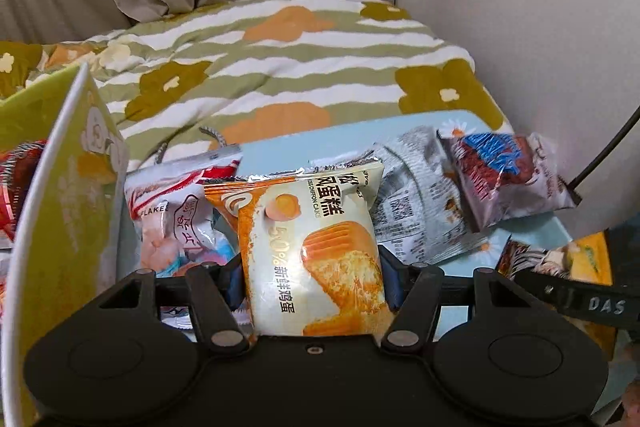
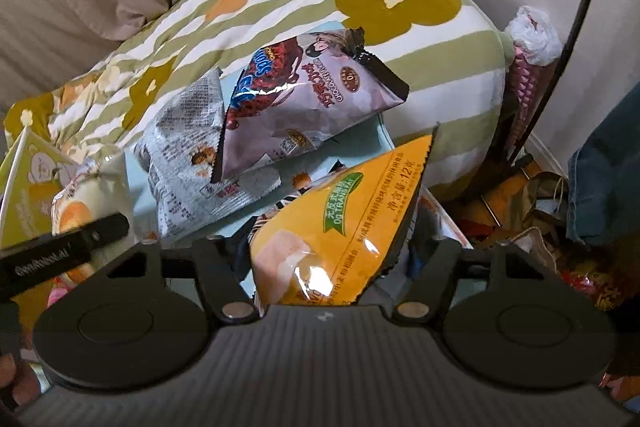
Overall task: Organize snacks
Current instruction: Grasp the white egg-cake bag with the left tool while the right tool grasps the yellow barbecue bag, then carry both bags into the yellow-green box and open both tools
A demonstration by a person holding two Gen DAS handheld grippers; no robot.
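My left gripper (image 1: 314, 281) is shut on an orange and cream chiffon cake packet (image 1: 316, 251) and holds it upright above the light blue table (image 1: 280, 155). My right gripper (image 2: 326, 267) is shut on a yellow snack packet (image 2: 340, 223), tilted up to the right. On the table lie a grey newsprint-pattern packet (image 2: 180, 155), also in the left wrist view (image 1: 416, 199), and a purple chocolate croissant packet (image 2: 312, 99), also in the left wrist view (image 1: 508, 179). A white and pink flakes packet (image 1: 176, 211) lies behind the cake packet on the left.
A green paper bag with a white rim (image 1: 60, 167) stands open at the left, with a red packet inside. A flowered quilt (image 1: 280, 67) lies behind the table. A wall and a black cable (image 2: 580, 7) are at the right, with clutter on the floor (image 2: 540, 207).
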